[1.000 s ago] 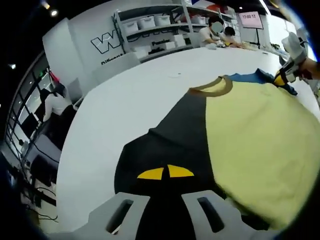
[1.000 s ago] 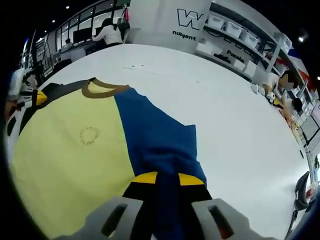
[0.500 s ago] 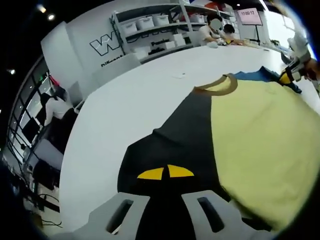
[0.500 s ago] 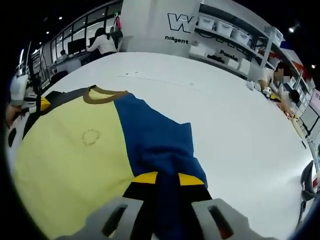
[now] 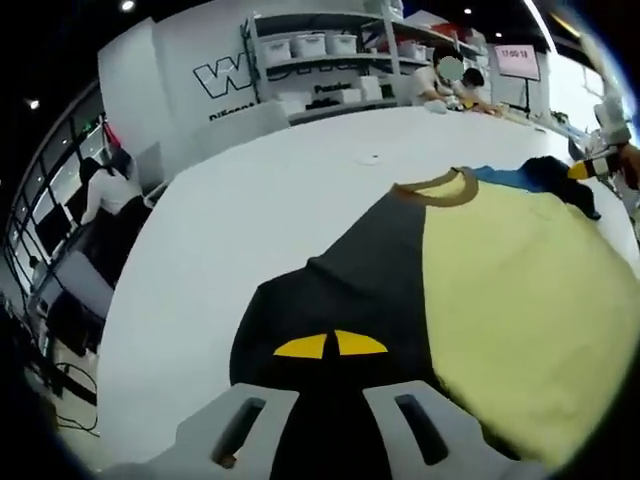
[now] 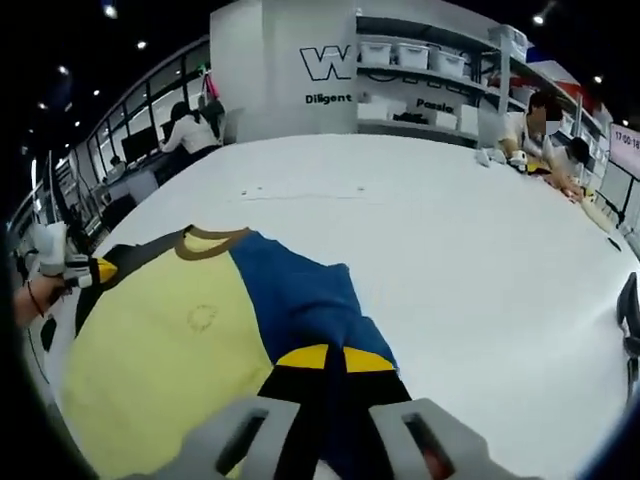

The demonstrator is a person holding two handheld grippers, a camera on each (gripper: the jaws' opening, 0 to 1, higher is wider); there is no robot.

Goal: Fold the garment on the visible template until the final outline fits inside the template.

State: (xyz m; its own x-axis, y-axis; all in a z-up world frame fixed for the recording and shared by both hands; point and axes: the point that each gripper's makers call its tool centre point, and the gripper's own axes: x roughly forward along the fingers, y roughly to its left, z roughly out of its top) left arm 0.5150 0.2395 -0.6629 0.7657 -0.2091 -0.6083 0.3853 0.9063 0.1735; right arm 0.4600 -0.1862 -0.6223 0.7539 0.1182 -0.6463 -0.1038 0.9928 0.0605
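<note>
Pale yellow, black and blue short-sleeved shirt [image 5: 500, 300] cut off at lower right edge; wall lettering [image 6: 325, 62] partly hidden; shelf-bin [image 5: 308, 45] labels too small to read.

A lab: bin-lined shelves [image 5: 320, 45], big white worktable [image 6: 470, 230].

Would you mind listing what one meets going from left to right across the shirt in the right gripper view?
The other gripper at the shirt's left edge → black sleeve → yellow front panel → blue sleeve, pinched by this view's own gripper → bare white table.
</note>
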